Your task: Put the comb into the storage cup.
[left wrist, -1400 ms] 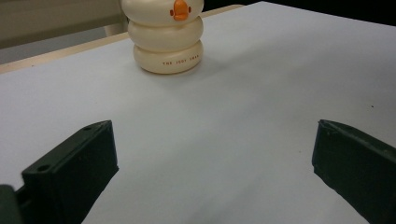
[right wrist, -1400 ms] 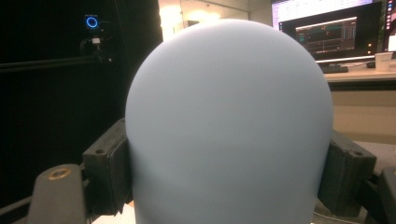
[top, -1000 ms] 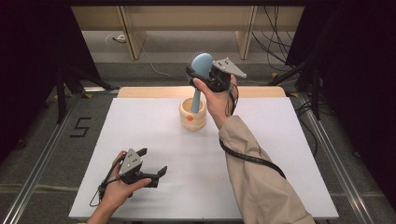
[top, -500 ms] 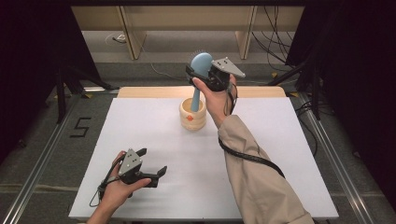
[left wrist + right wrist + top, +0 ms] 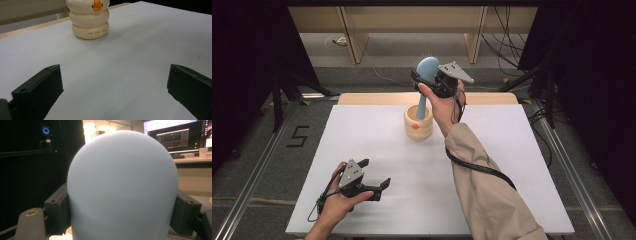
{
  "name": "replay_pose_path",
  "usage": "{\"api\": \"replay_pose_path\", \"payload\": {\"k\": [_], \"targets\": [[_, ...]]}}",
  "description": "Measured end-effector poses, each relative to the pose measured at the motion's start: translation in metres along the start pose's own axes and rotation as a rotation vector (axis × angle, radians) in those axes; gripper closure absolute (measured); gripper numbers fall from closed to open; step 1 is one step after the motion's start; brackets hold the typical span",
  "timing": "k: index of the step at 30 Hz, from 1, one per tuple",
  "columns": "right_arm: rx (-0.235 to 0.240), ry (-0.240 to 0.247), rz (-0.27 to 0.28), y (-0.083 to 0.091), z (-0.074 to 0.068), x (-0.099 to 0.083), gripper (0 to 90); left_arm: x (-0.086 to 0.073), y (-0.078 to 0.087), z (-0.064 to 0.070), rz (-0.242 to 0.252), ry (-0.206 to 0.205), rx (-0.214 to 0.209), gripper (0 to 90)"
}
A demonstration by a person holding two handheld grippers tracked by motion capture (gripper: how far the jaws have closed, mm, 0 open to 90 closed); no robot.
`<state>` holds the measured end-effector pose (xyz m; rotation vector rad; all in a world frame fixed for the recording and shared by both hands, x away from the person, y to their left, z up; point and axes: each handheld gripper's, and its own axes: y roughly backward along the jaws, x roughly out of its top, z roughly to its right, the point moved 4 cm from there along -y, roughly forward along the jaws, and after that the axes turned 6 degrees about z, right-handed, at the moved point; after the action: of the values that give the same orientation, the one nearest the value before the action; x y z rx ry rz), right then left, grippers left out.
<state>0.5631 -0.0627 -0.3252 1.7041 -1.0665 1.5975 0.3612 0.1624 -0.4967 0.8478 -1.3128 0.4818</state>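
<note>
1. The right gripper (image 5: 426, 76) holds the blue brush (image 5: 427, 70) by its round head. Its jaws press on both sides of the head.
2. The brush stands almost straight up. Its handle goes down into the cream cup (image 5: 418, 121). I cannot tell if the handle tip rests on the bottom.
3. The cup sits on the white table (image 5: 512, 165), near the far edge, about in the middle.
4. The left gripper (image 5: 376, 178) is near the front of the table, well apart from the cup. Its jaws are wide open and hold nothing.
5. I think the step now is moving the brush in or out of the cup. To do it well, keep the brush straight up and down.
6. Move slowly, so the handle does not catch on the rim and tip the cup over.
7. Keep a firm hold, because the head is round and smooth and could slip.
8. The open left gripper could come and steady the cup if it wobbles.
9. Count: one brush, one cup, two grippers, one table.
10. The cup (image 5: 90, 19) looks like three stacked rings with a small orange mark on it.
</note>
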Motion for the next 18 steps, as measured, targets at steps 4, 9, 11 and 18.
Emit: {"api": "replay_pose_path", "payload": {"k": [4, 9, 11, 18], "targets": [[-0.003, -0.002, 0.000, -0.0014, 0.0011, -0.0012, 20.6, 0.0003, 0.0001, -0.0001, 0.001, 0.000, 0.001, 0.0], [-0.004, 0.001, -0.003, -0.0032, 0.0011, -0.0021, 20.6, 0.0003, 0.0000, 0.0000, 0.001, 0.000, 0.000, 0.0], [-0.003, 0.005, -0.002, -0.0042, 0.0012, -0.0027, 20.6, 0.0003, 0.0001, -0.0003, 0.001, 0.000, 0.001, 0.0], [-0.006, 0.008, -0.004, -0.0051, 0.0011, -0.0048, 20.6, 0.0002, 0.0004, -0.0005, 0.001, 0.000, 0.002, 0.0]]}}
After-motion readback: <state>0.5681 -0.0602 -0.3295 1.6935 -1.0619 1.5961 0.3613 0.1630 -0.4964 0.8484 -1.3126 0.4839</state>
